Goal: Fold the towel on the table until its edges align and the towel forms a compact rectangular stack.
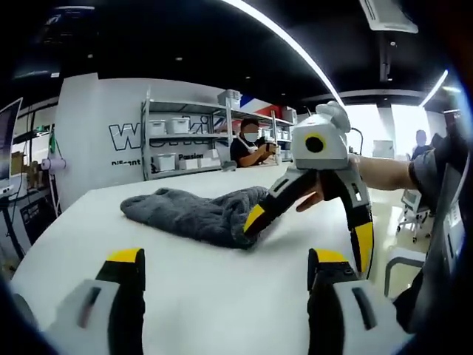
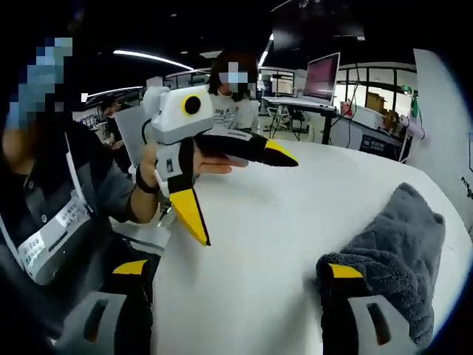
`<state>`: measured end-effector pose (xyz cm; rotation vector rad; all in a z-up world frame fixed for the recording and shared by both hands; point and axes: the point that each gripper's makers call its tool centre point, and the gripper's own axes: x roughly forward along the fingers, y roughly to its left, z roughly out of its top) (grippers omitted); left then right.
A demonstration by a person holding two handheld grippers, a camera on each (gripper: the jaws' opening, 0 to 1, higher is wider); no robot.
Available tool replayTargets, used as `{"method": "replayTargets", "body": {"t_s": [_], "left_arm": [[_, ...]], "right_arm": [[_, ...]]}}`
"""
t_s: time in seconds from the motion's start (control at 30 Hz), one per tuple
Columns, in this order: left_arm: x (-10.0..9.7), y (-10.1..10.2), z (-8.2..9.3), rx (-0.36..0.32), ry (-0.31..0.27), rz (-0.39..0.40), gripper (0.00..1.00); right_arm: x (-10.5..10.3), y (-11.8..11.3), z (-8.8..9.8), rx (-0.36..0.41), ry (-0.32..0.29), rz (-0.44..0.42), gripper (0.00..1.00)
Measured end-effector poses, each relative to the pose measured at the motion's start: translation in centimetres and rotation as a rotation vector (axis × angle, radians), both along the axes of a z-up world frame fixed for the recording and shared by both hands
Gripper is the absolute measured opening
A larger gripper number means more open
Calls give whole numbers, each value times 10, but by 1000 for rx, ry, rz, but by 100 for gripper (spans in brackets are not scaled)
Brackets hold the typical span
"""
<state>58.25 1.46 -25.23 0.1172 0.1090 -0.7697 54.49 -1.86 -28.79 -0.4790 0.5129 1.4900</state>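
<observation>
So the table [image 1: 207, 296] is a big white one, and the towel [image 1: 196, 214] is a dark grey fluffy lump bunched up on it, nothing folded flat yet. In the left gripper view it sits past the middle of the table, and behind it there's a white wall with big lettering, metal shelves [image 1: 181, 144] with white bins, and a seated person [image 1: 251, 144] back there. Nothing else is on the table between the jaws and the towel.

The left gripper [image 1: 225, 270] is low over the near table edge, jaws spread wide with bare tabletop between them, holding nothing.

The right gripper [image 1: 309, 235] comes in from the right in that view, held in a hand [image 1: 325, 194] with the forearm stretching off to the right. Its jaws are wide apart too: one yellow tip is right at the towel's near edge, maybe touching it, can't really tell, and the other points down at the table.

The right gripper view flips things: the towel [image 2: 403, 251] is on the right, with one of its own jaws up against the cloth. Across the table you see the left gripper [image 2: 247, 196], jaws splayed, hanging over the far table edge. Desks with a monitor [image 2: 323, 75] and a standing person [image 2: 235, 92] are behind.
</observation>
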Motion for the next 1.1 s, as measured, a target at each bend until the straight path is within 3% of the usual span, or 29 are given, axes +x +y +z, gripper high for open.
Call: {"method": "replayTargets", "body": {"t_s": [0.27, 0.53, 0.67, 0.83, 1.0, 1.1], "left_arm": [[1, 13, -2, -3, 3, 31, 96], [2, 15, -3, -3, 8, 37, 96], [2, 15, -2, -1, 5, 37, 96], [4, 13, 1, 2, 2, 35, 96], [3, 9, 1, 7, 3, 23, 96], [3, 6, 2, 8, 3, 21, 96]], "right_arm": [[7, 40, -1, 13, 18, 52, 99], [5, 45, 1, 21, 20, 63, 99], [1, 33, 11, 44, 33, 56, 99], [6, 7, 21, 49, -20, 4, 99], [20, -31, 36, 103, -68, -120, 99], [28, -57, 35, 108, -86, -202, 99]]}}
